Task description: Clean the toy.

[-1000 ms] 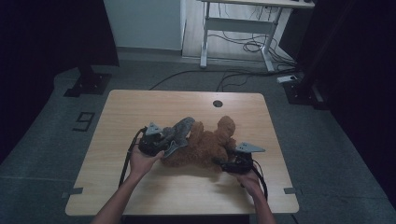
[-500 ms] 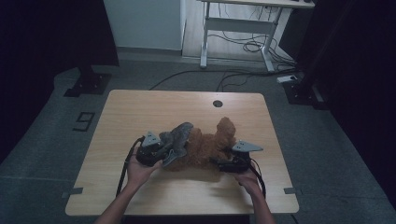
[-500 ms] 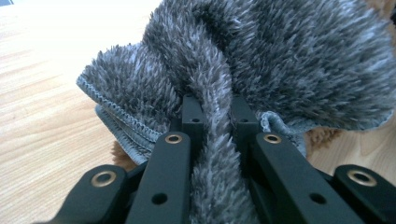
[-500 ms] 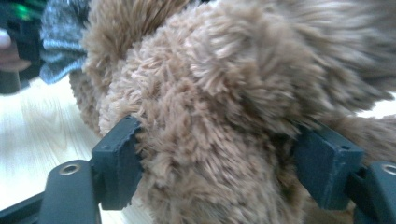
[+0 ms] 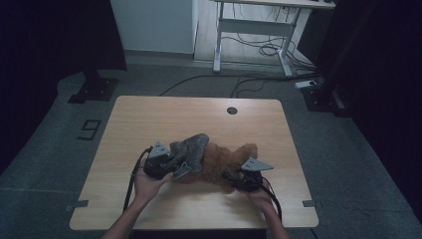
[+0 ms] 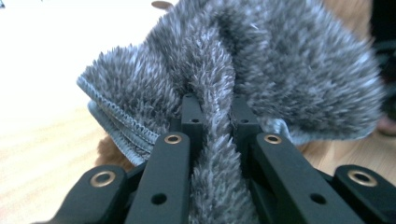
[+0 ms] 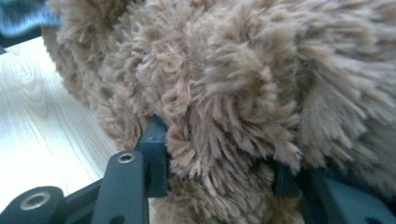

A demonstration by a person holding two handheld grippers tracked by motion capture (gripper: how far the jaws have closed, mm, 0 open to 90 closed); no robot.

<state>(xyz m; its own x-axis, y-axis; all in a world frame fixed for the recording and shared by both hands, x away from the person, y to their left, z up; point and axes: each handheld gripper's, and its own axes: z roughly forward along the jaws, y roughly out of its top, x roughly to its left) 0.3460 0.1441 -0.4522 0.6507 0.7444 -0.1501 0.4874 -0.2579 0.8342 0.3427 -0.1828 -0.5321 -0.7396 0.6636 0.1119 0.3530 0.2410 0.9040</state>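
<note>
I work at a light wooden table (image 5: 149,119) that stands on a grey floor (image 5: 59,164). Behind it, well apart, I see a white desk frame (image 5: 249,25) with loose cables (image 5: 263,50) under it. Near the far edge of the table there is a small round hole (image 5: 232,110). Nothing stands between my grippers and the cloths.

In the middle of the near half of the table lies a fluffy brown cloth (image 5: 221,164) in a loose heap. Its long axis goes across the table, from my left side to my right side. On its left end lies a fluffy grey cloth (image 5: 191,149), touching it and partly covering it. The grey cloth has a stitched edge (image 6: 116,119), and it points away from me and to the right.

My left gripper (image 5: 171,167) is closed tight on a fold of the grey cloth; the pile is squeezed between the two jaws. My right gripper (image 5: 234,178) has just been closing. A thick bunch of the brown cloth sits between its jaws, and both jaws press into the pile.
</note>
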